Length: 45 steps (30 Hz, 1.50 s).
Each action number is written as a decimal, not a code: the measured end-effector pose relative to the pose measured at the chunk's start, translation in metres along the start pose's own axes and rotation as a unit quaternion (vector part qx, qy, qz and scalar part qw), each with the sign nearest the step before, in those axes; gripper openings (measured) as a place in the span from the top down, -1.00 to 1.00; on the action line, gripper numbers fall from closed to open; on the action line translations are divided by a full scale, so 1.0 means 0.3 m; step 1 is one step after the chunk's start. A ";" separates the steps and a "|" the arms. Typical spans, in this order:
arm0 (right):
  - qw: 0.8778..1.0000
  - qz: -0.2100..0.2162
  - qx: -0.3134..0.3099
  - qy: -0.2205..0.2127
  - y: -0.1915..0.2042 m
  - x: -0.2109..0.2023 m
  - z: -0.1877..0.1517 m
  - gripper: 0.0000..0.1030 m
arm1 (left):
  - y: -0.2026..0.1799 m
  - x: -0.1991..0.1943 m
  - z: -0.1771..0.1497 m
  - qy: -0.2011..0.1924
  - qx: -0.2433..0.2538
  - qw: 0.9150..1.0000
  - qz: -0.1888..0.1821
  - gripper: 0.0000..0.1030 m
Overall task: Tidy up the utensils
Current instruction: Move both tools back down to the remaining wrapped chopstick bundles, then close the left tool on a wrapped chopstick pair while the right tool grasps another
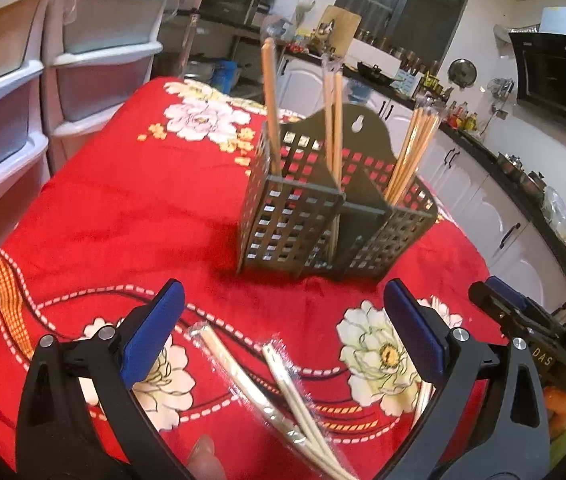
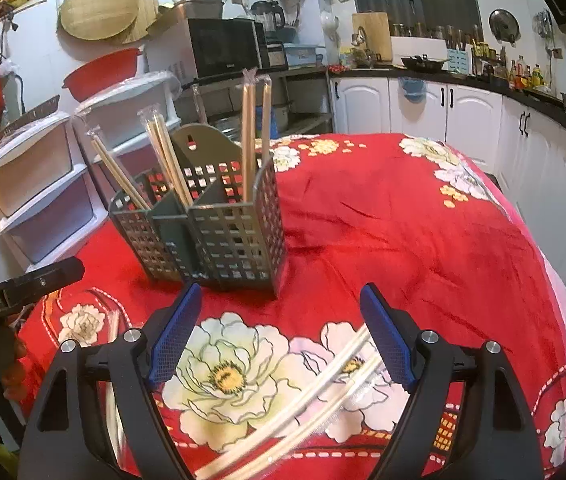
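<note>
A grey slotted utensil holder (image 1: pixel 323 220) with three compartments stands on the red flowered tablecloth (image 1: pixel 143 220). Wrapped wooden chopsticks (image 1: pixel 411 152) stand in each compartment. More wrapped chopstick pairs (image 1: pixel 283 392) lie flat on the cloth between my left gripper's fingers. My left gripper (image 1: pixel 283 312) is open and empty above them. In the right wrist view the holder (image 2: pixel 211 232) is ahead to the left. Loose wrapped chopsticks (image 2: pixel 323 396) lie on the cloth under my right gripper (image 2: pixel 283 312), which is open and empty. The right gripper also shows in the left wrist view (image 1: pixel 523 320).
White plastic drawer units (image 1: pixel 23 100) stand against the table's left side. Kitchen counters and white cabinets (image 2: pixel 443 108) run behind and to the right of the table. The left gripper's body (image 2: pixel 11 292) shows at the left edge of the right wrist view.
</note>
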State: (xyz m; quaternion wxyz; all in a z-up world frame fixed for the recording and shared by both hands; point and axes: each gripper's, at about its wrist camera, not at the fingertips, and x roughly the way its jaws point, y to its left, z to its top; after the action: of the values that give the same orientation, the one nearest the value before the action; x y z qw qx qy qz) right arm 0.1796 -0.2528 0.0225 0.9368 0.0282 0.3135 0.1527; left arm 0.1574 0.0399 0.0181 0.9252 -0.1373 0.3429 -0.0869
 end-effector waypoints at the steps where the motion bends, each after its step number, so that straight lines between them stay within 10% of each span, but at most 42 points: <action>1: 1.000 0.000 0.001 0.003 -0.004 0.003 -0.006 -0.52 | 0.006 0.003 -0.007 0.003 -0.003 1.000 0.001 -0.77; 13: 0.999 0.002 0.011 0.034 -0.043 0.040 -0.064 -0.52 | 0.064 0.064 -0.108 0.052 -0.025 0.998 0.020 -0.75; 24: 0.995 -0.013 0.026 0.096 -0.088 0.124 -0.083 -0.10 | 0.152 0.121 -0.158 0.097 -0.078 0.992 0.009 0.10; 45: 0.981 -0.044 0.080 0.170 -0.161 0.367 -0.027 0.25 | 0.198 0.193 -0.099 0.113 -0.096 0.989 0.018 0.56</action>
State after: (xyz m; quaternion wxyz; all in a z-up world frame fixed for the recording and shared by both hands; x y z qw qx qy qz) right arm 0.2711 -0.2655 -0.0547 0.8704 0.0629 0.4804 0.0881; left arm 0.1852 0.0757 -0.0576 0.8643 -0.2086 0.4547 -0.0515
